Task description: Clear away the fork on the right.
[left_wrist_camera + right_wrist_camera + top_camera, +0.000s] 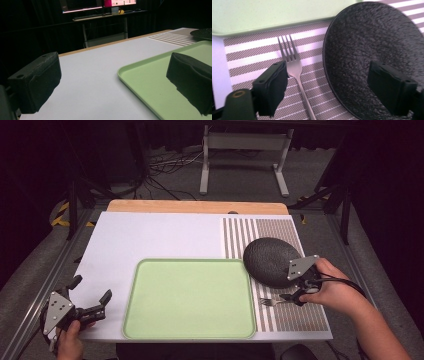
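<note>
A dark textured plate [270,261] sits on a striped placemat [305,315] at the right of the table. Beside it lies a metal fork [271,302], tines toward the green tray [190,300]. My right gripper [291,287] hovers open over the plate's near edge and the fork. In the right gripper view the fork [294,66] lies just inside the left jaw of my right gripper [329,82], and the plate [372,37] is under the right jaw. My left gripper [91,290] is open at the table's near left, holding nothing. In its own view my left gripper [112,80] straddles the tray's corner [150,82].
The white table mat [150,235] stretches behind the tray, with a wooden edge [195,206] at the far side. Metal frame legs [242,160] and cables stand on the floor beyond. A desk with monitors [100,5] shows far off.
</note>
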`<state>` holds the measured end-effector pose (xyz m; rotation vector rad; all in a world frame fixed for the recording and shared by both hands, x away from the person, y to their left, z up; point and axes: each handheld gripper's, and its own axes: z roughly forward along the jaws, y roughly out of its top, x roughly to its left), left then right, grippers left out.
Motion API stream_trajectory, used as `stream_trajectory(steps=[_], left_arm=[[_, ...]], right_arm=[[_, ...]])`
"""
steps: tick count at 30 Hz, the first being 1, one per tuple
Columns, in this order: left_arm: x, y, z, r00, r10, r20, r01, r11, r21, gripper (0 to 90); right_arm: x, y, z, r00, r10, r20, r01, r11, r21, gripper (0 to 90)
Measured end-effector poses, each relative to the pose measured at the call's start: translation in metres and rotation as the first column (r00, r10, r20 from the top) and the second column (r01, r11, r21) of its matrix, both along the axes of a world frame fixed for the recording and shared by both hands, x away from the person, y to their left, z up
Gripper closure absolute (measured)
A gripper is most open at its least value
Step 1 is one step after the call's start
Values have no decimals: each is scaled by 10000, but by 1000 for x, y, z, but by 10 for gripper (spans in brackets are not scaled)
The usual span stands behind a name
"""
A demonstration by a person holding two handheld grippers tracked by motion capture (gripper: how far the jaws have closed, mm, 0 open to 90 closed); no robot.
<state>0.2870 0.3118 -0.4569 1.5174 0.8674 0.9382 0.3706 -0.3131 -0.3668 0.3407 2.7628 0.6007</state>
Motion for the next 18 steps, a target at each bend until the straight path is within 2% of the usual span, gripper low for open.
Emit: stream_trajectory(steps=[4, 7, 14, 17, 18], left_arm=[[0, 0, 0, 10000, 6, -2, -6, 10000, -2, 3], [0, 0, 0, 10000, 3, -9, -3, 10000, -25, 3], [0, 0, 0, 10000, 14, -3, -14, 10000, -1, 3], [0, 0, 0, 10000, 13, 5, -13, 10000, 2, 3], [0, 0, 0, 10000, 11, -17, -11, 10000, -11, 3]], right_arm=[[2, 2, 0, 9993, 334, -156, -339, 9990, -280, 172], [3, 3, -1, 9992, 289, -286, -300, 9988, -396, 174], [3, 4, -5, 9935, 324, -1087, -440, 9933, -1064, 210], [4, 4, -6, 9928, 312, -1158, -450, 9919, -1192, 217], [4, 4, -7, 9923, 137, -1230, -298, 9911, -1298, 213]])
